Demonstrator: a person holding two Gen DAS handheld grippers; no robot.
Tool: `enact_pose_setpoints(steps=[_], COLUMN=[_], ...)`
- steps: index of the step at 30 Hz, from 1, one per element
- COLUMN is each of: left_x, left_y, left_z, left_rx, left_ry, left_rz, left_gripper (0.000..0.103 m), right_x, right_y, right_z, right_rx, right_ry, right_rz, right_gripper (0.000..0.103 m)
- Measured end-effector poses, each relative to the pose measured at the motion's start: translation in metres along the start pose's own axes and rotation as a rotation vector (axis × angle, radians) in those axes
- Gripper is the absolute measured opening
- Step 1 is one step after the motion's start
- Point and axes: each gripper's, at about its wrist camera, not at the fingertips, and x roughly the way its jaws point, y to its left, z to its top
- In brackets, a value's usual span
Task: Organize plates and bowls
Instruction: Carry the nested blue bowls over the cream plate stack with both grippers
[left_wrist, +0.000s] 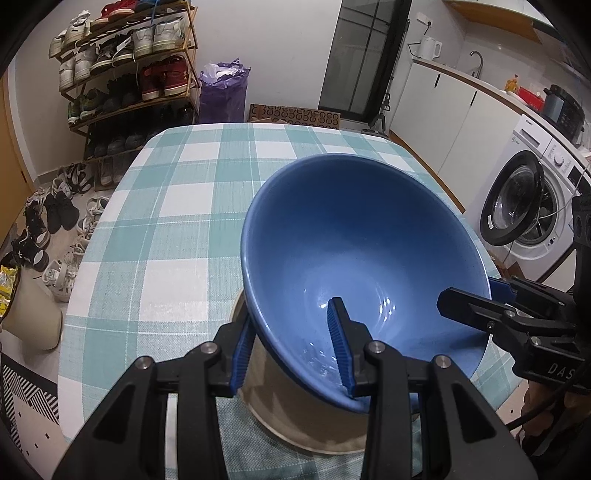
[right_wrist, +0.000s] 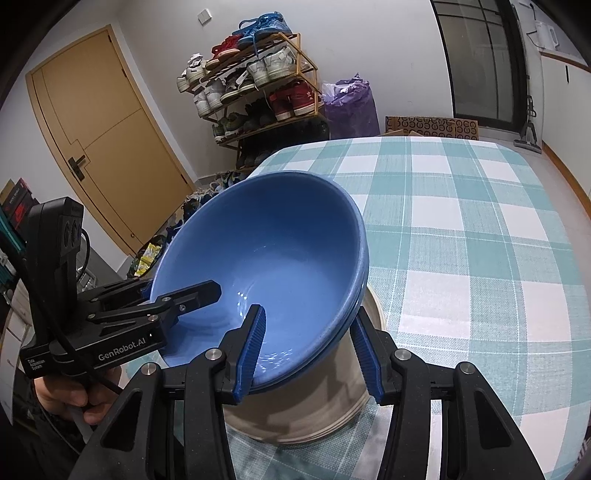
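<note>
A large blue bowl (left_wrist: 354, 236) hangs tilted above a stack of beige plates (left_wrist: 295, 417) on the checked table. In the right wrist view the blue bowl (right_wrist: 273, 243) shows a second rim line, so it may be two nested bowls. My left gripper (left_wrist: 291, 347) straddles the bowl's near rim, one finger inside and one outside. My right gripper (right_wrist: 310, 350) straddles the rim on the opposite side in the same way, above the beige plates (right_wrist: 317, 406). Each gripper also shows in the other's view, the right one (left_wrist: 476, 306) and the left one (right_wrist: 181, 299).
The table with the teal-and-white checked cloth (left_wrist: 184, 192) stretches away beyond the bowl. A shoe rack (left_wrist: 125, 70) and a purple bag (left_wrist: 223, 92) stand behind it. A washing machine (left_wrist: 532, 206) and white cabinets are at right. A wooden door (right_wrist: 103, 133) is at left.
</note>
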Motion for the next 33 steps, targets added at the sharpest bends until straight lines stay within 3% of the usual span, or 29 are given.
enact_pose_setpoints(steps=[26, 33], left_x=[0.0020, 0.0031], left_y=[0.0020, -0.0010], left_z=[0.0034, 0.0038], left_rx=[0.003, 0.017], left_ry=[-0.015, -0.015], left_rz=[0.007, 0.013], left_gripper=[0.038, 0.045], right_x=[0.0108, 0.0110], right_y=[-0.0008, -0.0007], right_z=[0.0058, 0.0057], right_rx=[-0.004, -0.004], right_ry=[0.003, 0.004], right_rz=[-0.009, -0.011], right_gripper=[0.049, 0.049])
